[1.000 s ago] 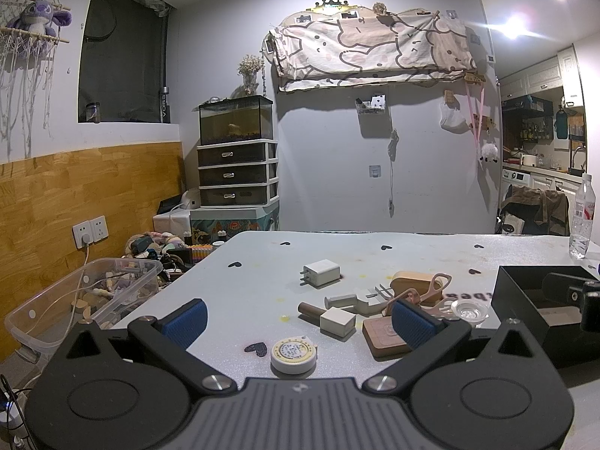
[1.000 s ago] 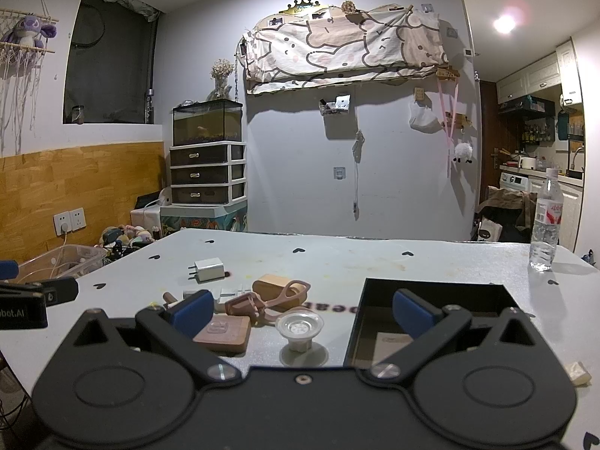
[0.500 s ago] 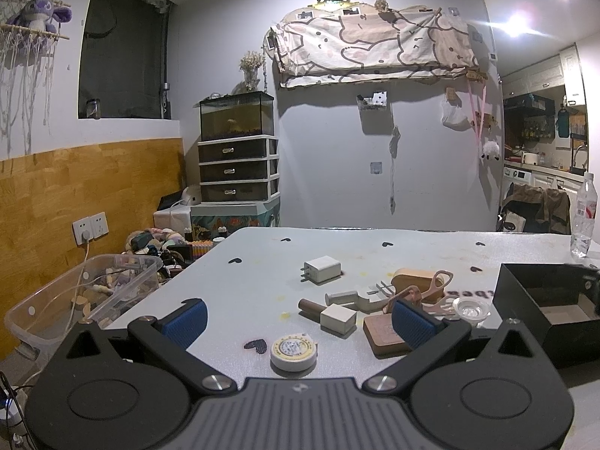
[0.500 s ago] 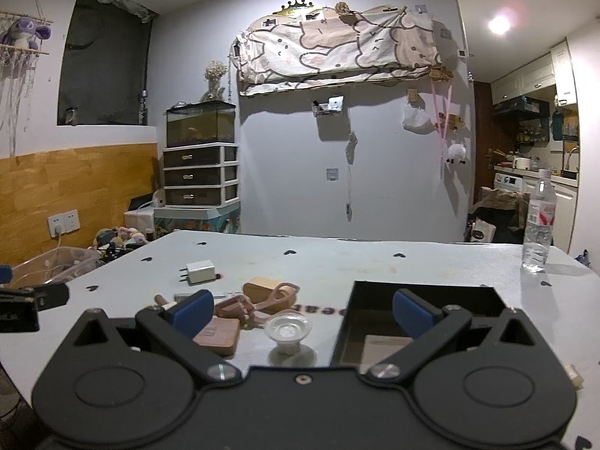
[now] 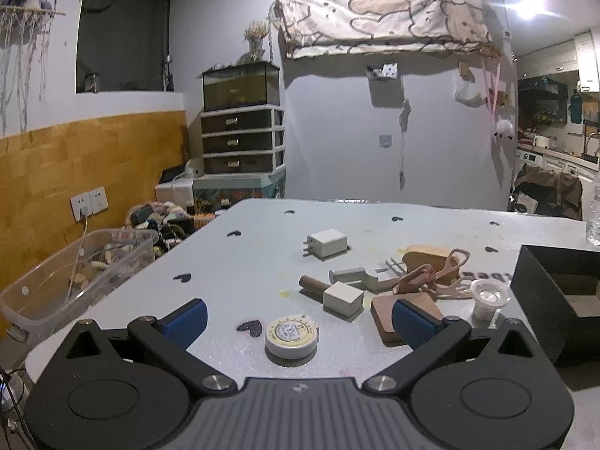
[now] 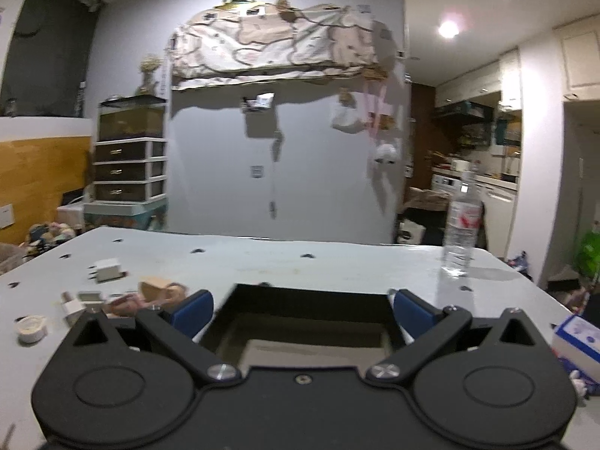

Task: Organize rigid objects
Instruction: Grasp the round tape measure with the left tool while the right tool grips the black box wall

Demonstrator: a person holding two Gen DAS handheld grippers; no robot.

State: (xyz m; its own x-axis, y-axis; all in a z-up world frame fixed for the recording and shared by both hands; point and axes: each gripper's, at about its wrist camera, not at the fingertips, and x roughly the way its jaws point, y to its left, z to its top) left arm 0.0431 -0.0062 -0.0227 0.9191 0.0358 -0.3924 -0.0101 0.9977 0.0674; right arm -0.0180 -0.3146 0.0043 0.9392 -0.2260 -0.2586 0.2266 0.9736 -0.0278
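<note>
Small objects lie on the grey table (image 5: 262,258): a white tape roll (image 5: 291,337), a white charger (image 5: 326,243), a white block (image 5: 342,299), a brown flat block (image 5: 386,317), pink scissors (image 5: 431,277), a tan case (image 5: 427,255) and a clear cup (image 5: 487,298). A black open box (image 5: 555,296) stands at the right; it also shows in the right wrist view (image 6: 307,322). My left gripper (image 5: 298,322) is open and empty, just behind the tape roll. My right gripper (image 6: 302,309) is open and empty, over the box's near edge.
A water bottle (image 6: 460,230) stands at the table's far right. A blue-and-white carton (image 6: 577,341) lies at the right edge. A clear plastic bin (image 5: 71,277) sits on the floor to the left. A drawer unit (image 5: 242,142) stands against the wall.
My right gripper has swung to the right and forward, so the black box now lies between its fingers and the small objects sit at its left. My left gripper has barely moved.
</note>
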